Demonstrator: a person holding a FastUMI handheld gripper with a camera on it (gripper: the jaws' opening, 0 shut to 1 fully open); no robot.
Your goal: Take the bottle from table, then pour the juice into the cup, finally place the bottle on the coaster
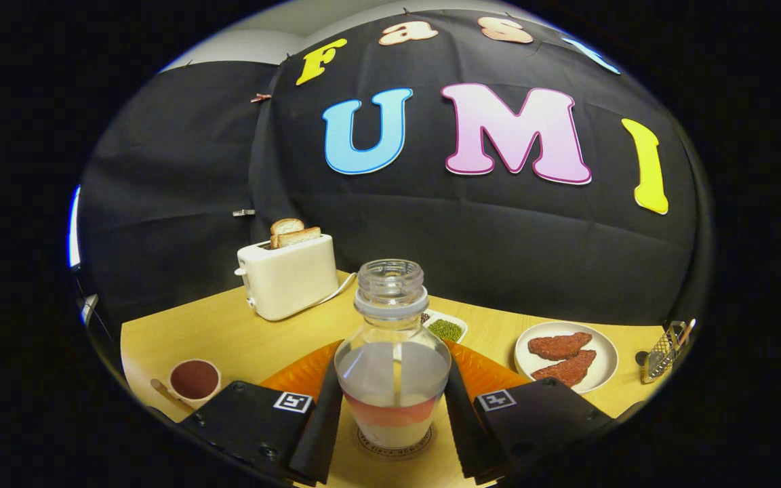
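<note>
1. The bottle (392, 352) stands upright between the two black fingers (323, 420) of the gripper (394, 423), close in at the near edge of the wooden table (228, 339).
2. It is clear glass or plastic, with a round belly, a narrow threaded neck and an open mouth with no cap on it.
3. Inside, the upper part of the belly looks pale grey and cloudy. Below that sits an orange-red band, then a cream-coloured layer at the base; how much of this is liquid and how much is the things behind showing through, I cannot say for sure.
4. The fingers flank the belly closely on the left and right and both seem to press its sides, so the claw looks to be pinching the bottle.
5. The bottle's base sits over a round coaster (395, 444) with a dark printed ring, right on the near table edge.
6. Just behind the bottle lies an orange ridged plate (485, 369), partly hidden by it.
7. To the near left is a small white cup (194, 381) with something dark reddish inside.
8. Far left stands a white toaster (289, 274) with two slices of toast (293, 234) sticking up.
9. To the right, a white plate (606, 369) carries two reddish-brown pieces of meat (561, 356); a small white dish (446, 328) of green bits sits beyond the bottle, and a metal grater (663, 351) at the far right.
</note>
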